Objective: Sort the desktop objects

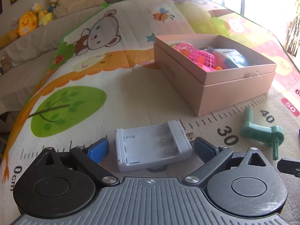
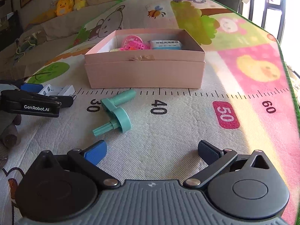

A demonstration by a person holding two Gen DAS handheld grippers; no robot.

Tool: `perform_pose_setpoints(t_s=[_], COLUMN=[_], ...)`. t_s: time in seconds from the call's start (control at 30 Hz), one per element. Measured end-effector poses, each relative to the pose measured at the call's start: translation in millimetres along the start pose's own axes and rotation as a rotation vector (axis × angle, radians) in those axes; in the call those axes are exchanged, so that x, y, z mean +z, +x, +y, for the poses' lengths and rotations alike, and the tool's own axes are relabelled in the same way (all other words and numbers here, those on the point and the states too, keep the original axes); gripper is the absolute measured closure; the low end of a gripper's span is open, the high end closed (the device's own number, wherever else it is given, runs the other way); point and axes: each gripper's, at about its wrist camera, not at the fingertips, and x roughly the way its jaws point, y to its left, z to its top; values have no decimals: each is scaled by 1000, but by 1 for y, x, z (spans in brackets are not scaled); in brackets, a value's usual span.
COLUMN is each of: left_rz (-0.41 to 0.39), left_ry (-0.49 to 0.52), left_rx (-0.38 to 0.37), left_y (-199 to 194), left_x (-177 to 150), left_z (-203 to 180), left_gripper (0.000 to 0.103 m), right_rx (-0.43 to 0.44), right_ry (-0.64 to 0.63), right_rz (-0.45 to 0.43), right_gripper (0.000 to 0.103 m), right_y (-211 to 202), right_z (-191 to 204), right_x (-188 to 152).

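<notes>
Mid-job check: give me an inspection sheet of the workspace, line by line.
Surface: cartoon play mat with a printed ruler.
Job's things: grey battery charger with empty slots and a USB plug, lying between the left gripper's open fingers; green plastic crank handle loose on the mat; open pink box holding a pink mesh toy and a blue-white packet.
Clutter: nothing seen.
Grippers: left open around the charger; right gripper open, empty.
Cables: nothing seen.
Surroundings: plush toys on a sofa, bright window at right.
</notes>
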Motion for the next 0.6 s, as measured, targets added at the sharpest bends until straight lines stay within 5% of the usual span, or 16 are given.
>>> perform_pose_setpoints(t_s=[0.13, 0.27, 0.37, 0.47, 0.6], left_rz=[-17, -14, -1, 0, -6], left_ry=[21, 63, 100, 115, 105], left_rx=[-29, -102, -182, -195, -191], left_y=[-12, -27, -41, -51, -49], left_x=[-10, -21, -31, -35, -32], left_z=[0, -2, -4, -9, -21], left_gripper=[19, 20, 19, 7, 5], right_rx=[49, 109, 108, 122, 121], right_ry=[-35, -96, -157, -181, -170], right_rz=[-57, -36, -16, 2, 29], right_gripper=[4, 32, 49, 51, 60], right_y=[-16, -15, -3, 11, 28], right_z=[2, 11, 23, 32, 35], right_x=[19, 42, 48, 49, 50])
